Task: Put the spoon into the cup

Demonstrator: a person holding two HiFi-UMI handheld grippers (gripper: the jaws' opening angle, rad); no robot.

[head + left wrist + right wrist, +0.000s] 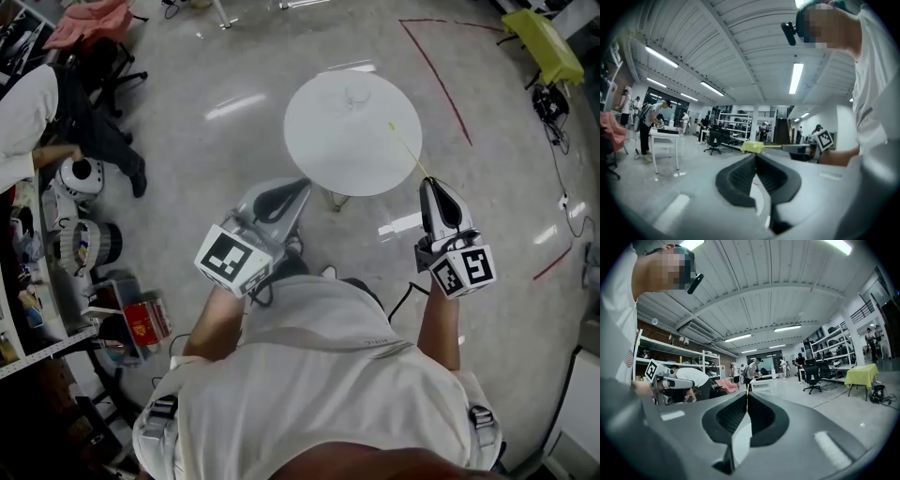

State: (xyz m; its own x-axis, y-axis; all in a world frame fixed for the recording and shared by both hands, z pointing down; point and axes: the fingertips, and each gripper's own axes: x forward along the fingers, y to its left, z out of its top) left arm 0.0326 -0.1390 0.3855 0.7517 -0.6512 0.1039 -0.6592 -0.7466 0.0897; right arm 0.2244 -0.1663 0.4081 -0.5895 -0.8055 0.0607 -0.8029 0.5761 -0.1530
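A round white table (328, 155) stands in front of me, with a clear cup (355, 95) faintly visible near its far side. My right gripper (428, 181) is shut on a thin yellow spoon (409, 150), which slants up-left over the table's right edge. In the right gripper view the spoon (747, 389) shows as a thin yellow line pinched between the closed jaws of the right gripper (747, 395). My left gripper (305, 182) hangs at the table's near-left edge, shut with nothing in it. The left gripper view shows its own closed jaws (755, 155) and the spoon (771, 146).
A person in white (23, 112) bends over at the left, by a chair draped in pink cloth (89, 23). Cluttered shelves and boxes (131, 323) line the left edge. A yellow-covered table (546, 42), red floor tape (436, 70) and cables (562, 141) lie to the right.
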